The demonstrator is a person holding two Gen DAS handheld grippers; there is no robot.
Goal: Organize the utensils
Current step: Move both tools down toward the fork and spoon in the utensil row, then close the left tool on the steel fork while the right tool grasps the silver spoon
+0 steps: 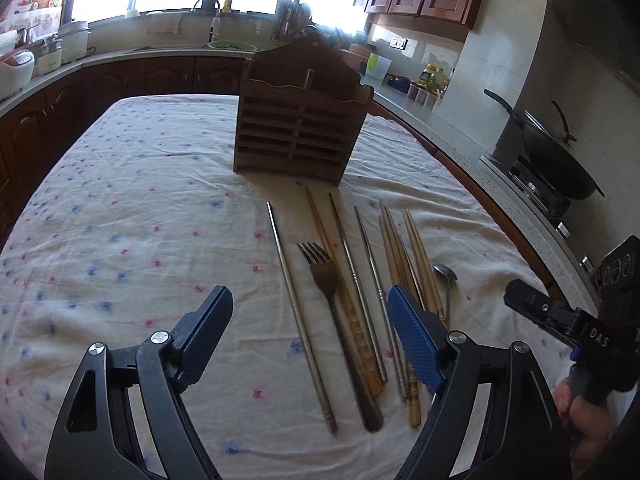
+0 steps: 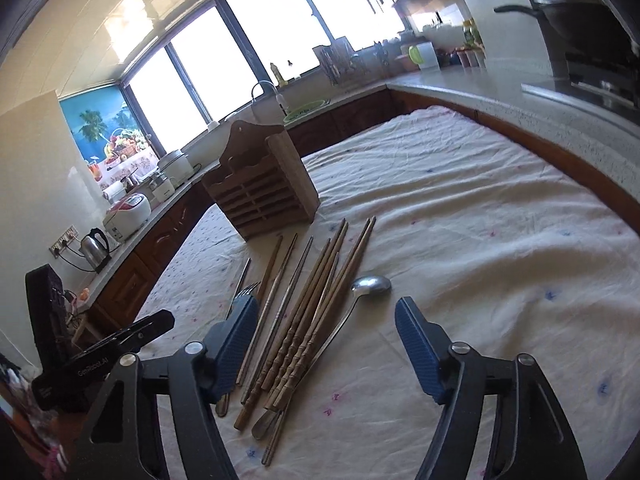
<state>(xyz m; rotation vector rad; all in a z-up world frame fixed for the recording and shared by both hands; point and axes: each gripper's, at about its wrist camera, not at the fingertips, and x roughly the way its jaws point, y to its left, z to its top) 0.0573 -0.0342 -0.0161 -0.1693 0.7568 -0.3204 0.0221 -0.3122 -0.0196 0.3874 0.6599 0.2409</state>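
Note:
A wooden utensil holder [image 1: 300,128] stands upright on the cloth-covered table; it also shows in the right wrist view [image 2: 264,192]. In front of it lie a fork [image 1: 326,280], metal chopsticks [image 1: 298,320], several wooden chopsticks [image 1: 404,256] and a spoon [image 1: 445,274]. In the right wrist view the wooden chopsticks [image 2: 316,312] and the spoon [image 2: 370,286] lie between the fingers. My left gripper [image 1: 310,300] is open above the fork and metal chopsticks. My right gripper [image 2: 326,312] is open and empty above the wooden chopsticks and spoon.
The table carries a white floral cloth [image 1: 120,220]. A counter runs round the table with a wok on a stove [image 1: 560,160], a sink [image 1: 232,44], rice cookers [image 1: 16,68] and a kettle [image 2: 94,246]. The right gripper's body [image 1: 580,320] shows at the right of the left wrist view.

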